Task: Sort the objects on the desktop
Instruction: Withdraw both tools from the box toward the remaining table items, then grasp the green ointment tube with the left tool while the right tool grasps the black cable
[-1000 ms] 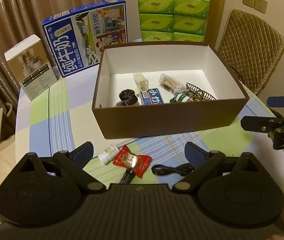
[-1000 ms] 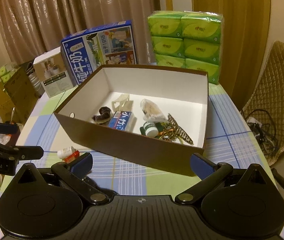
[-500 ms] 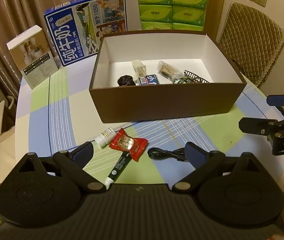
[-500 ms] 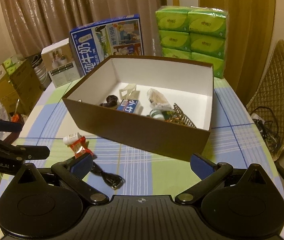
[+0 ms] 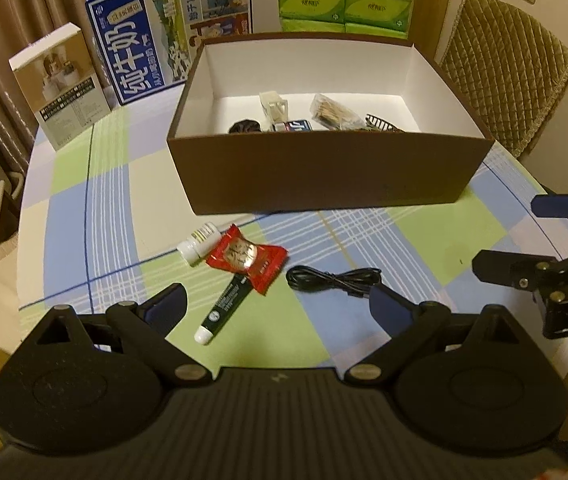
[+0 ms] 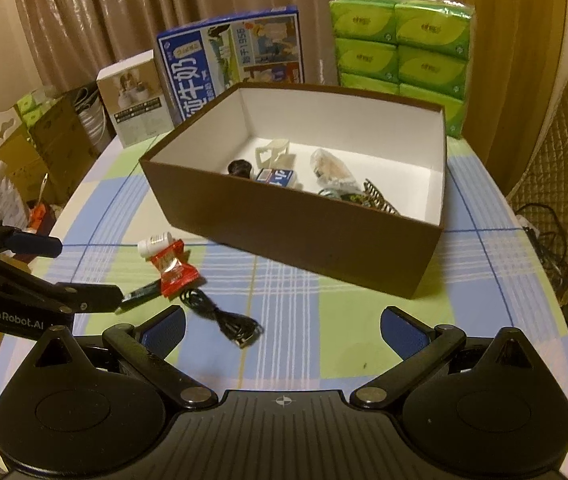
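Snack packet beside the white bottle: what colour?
Red snack packet with a shiny printed centre; clearest in the left wrist view.

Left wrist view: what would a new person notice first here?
The big brown box in the middle of the table, open, with small things already inside. In front of it four loose items lie close together: a white bottle, a red packet, a dark tube and a black cable. Both grippers, left and right, are open and hold nothing.
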Available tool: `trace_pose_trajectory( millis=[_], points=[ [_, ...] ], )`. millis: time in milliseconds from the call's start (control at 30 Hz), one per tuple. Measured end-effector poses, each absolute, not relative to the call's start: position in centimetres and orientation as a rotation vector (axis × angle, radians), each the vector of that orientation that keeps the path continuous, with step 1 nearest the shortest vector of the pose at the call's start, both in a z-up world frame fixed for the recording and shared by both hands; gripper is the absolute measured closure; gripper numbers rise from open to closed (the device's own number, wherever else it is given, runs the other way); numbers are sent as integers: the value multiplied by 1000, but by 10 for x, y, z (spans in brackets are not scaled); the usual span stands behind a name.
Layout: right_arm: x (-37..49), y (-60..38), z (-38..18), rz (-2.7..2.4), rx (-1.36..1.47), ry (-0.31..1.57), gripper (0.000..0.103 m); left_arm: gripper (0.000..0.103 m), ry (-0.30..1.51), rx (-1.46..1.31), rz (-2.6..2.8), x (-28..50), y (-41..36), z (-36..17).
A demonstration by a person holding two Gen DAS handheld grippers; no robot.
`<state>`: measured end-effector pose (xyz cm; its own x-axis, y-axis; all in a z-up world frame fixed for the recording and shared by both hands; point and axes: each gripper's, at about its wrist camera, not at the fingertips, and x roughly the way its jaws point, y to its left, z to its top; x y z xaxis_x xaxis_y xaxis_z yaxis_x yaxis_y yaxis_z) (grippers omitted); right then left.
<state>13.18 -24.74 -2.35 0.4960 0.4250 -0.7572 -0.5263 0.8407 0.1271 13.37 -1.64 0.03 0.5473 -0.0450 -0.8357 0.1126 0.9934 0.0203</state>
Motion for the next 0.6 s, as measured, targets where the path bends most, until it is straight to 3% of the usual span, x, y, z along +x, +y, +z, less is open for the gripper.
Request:
trace_pose_trajectory(
  millis=[600],
  points=[
    [140,-223,-64,676,-125,944,2,7,1041,31,-15,127,15,-34]
  ],
)
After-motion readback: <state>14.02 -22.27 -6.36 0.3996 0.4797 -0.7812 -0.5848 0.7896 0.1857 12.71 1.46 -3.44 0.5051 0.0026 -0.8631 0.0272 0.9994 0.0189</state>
